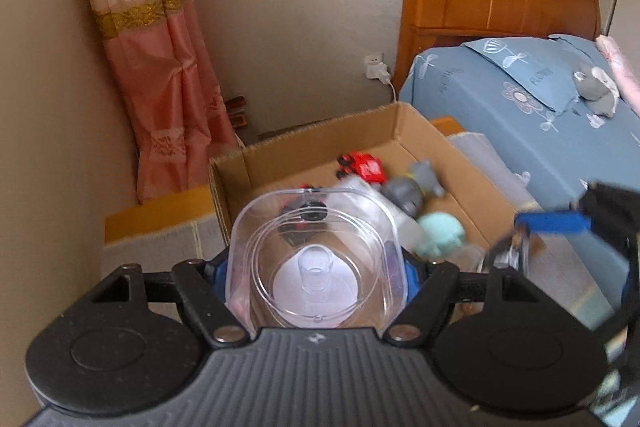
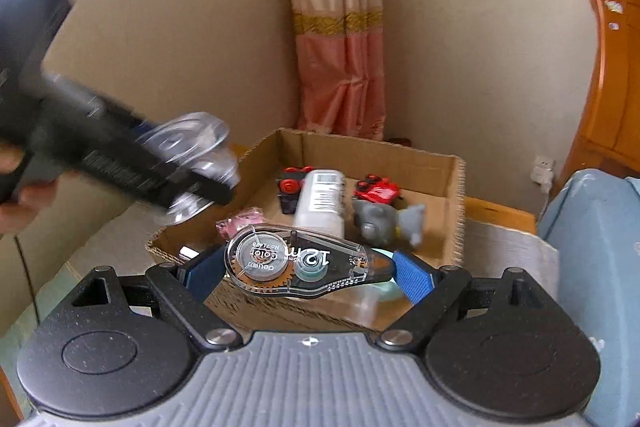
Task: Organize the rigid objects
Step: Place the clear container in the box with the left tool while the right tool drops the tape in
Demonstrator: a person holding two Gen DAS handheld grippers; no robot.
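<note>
Left gripper (image 1: 316,267) clamped on clear square plastic container (image 1: 316,259), held above near edge of open brown cardboard box (image 1: 460,179). Right gripper (image 2: 308,267) closed around transparent correction-tape dispenser (image 2: 304,261), held over box's near edge. Red toy car (image 1: 362,167), grey toy elephant (image 2: 384,223), white bottle (image 2: 322,203) seen inside box. Step judged: carrying items to box. Next: lowering inside, then jaws released.

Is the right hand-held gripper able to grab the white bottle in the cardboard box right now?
Probably not yet. The right hand-held gripper is shut on a correction tape dispenser, so it would have to drop that first. The white bottle lies uncovered on top in the cardboard box.
</note>
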